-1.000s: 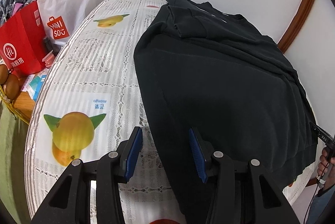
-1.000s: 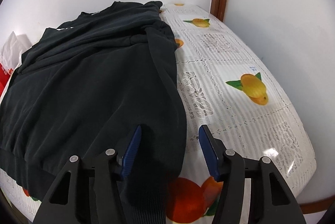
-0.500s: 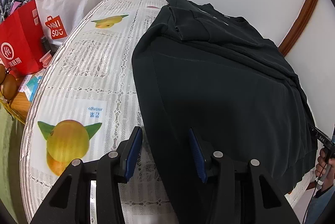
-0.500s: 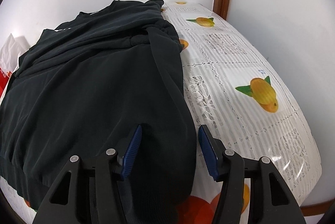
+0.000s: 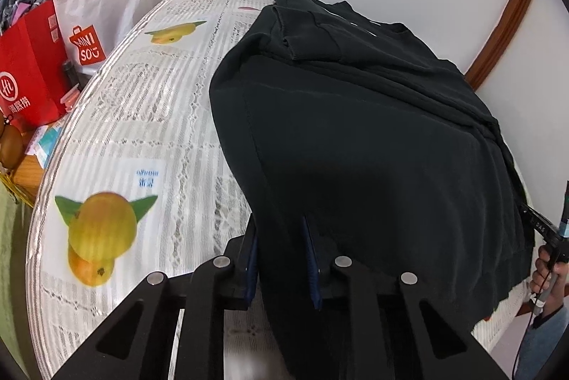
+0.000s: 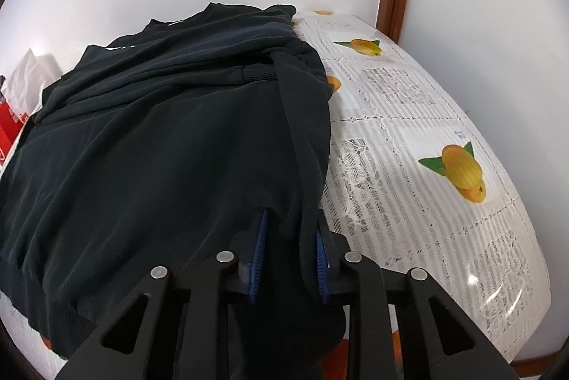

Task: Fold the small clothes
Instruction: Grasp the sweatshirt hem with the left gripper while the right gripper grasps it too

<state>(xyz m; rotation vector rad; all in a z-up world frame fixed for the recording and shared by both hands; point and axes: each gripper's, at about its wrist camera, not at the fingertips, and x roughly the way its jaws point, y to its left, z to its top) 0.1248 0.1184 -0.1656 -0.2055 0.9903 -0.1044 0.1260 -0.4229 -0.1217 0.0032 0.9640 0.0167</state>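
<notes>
A black sweatshirt (image 5: pixel 373 131) lies spread over a table with a white lace cover printed with mangoes (image 5: pixel 142 102); its sleeves are folded in across the far part. My left gripper (image 5: pixel 281 237) is at the near left corner of the hem. Its jaws are closing, and the blue pads pinch a fold of black cloth between them. In the right wrist view the same sweatshirt (image 6: pixel 160 149) fills the left half. My right gripper (image 6: pixel 290 237) is at the near right corner, jaws closing, with bunched cloth pressed between its pads.
A red paper bag (image 5: pixel 28 74) and a white shopping bag (image 5: pixel 103 6) stand beyond the table's left edge, above a basket of brown fruit (image 5: pixel 10 145). Bare tablecloth (image 6: pixel 409 138) lies right of the garment. A hand (image 5: pixel 547 262) shows at the right edge. White walls stand close behind.
Both grippers' jaws have narrowed from wide apart to pinching the sweatshirt's near edge. The cloth now puckers up between the pads. Neither hand has shifted much.
</notes>
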